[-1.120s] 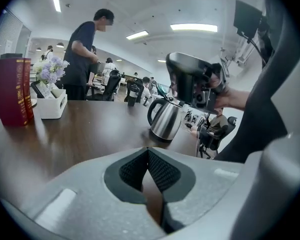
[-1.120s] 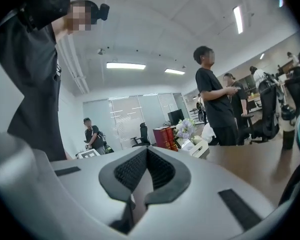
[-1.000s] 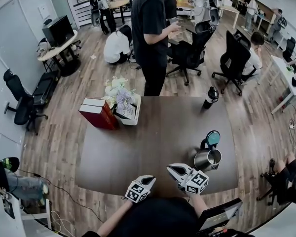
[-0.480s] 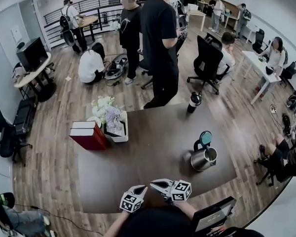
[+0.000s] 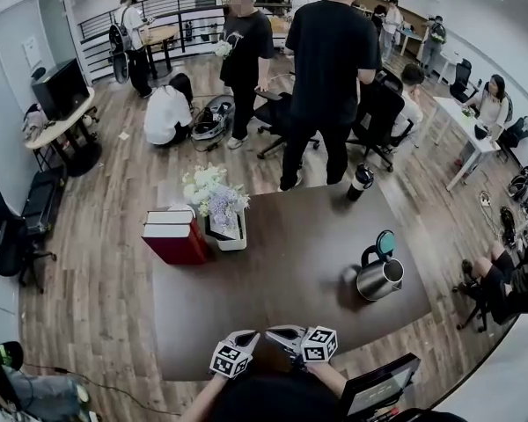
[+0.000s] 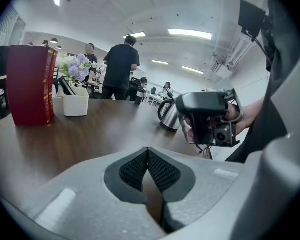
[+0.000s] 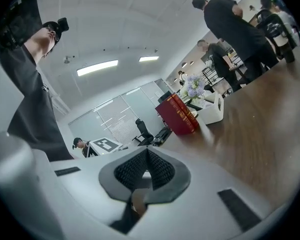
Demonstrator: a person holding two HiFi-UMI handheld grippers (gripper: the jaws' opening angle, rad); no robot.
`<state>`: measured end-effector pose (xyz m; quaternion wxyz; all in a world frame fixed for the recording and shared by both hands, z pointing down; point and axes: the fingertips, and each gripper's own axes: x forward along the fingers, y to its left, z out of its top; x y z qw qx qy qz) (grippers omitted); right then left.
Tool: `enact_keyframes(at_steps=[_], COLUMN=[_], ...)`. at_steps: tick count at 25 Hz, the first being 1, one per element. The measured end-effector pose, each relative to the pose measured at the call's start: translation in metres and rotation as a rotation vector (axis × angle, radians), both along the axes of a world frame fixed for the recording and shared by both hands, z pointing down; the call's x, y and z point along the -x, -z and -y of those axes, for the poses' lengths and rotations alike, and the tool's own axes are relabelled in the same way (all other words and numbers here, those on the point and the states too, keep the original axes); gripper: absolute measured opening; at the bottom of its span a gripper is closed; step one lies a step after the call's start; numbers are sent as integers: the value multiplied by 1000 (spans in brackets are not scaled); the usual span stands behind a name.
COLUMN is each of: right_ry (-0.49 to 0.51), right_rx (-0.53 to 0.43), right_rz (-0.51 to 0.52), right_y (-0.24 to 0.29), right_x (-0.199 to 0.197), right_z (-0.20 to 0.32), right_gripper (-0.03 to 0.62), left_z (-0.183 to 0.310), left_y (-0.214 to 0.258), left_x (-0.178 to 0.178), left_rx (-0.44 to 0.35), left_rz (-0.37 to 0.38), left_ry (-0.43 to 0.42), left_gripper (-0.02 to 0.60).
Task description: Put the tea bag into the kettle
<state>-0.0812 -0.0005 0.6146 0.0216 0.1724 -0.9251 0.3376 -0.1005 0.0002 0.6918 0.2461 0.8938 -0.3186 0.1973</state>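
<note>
Though crowded beyond — dark brown table (image 5: 282, 271), kettle (image 5: 378, 278), red books (image 5: 174, 237).

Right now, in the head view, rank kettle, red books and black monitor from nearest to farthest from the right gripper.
From the right gripper:
1. Kettle, right side of the table.
2. Red books, table's far left corner.
3. Black monitor, on a desk across the room.

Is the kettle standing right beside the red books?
No: the kettle stands near the right edge of the table, while the red books are at its far left corner.
</note>
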Motion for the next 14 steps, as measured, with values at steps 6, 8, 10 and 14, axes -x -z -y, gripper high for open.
enact_keyframes(at_steps=[6,8,10,14], right_ry=[24,27,29,24], right_rx=[25,31,34,56], right_rz=[-5,-2,-4,-3], right_y=[-17,-20,-23,-29], right_x=[40,47,53,61], right_z=[-12,-11,-6,-1], right_gripper=[5,5,5,5], left_z=[-7,-5,-1,2], left_y=[-10,-13,-14,-10], left_x=[38,46,53,66], left_rx=[4,-1,-6,-20], left_rz=[9,7,5,-2], left_ry=[2,9,21,47], left_gripper=[2,2,2,2])
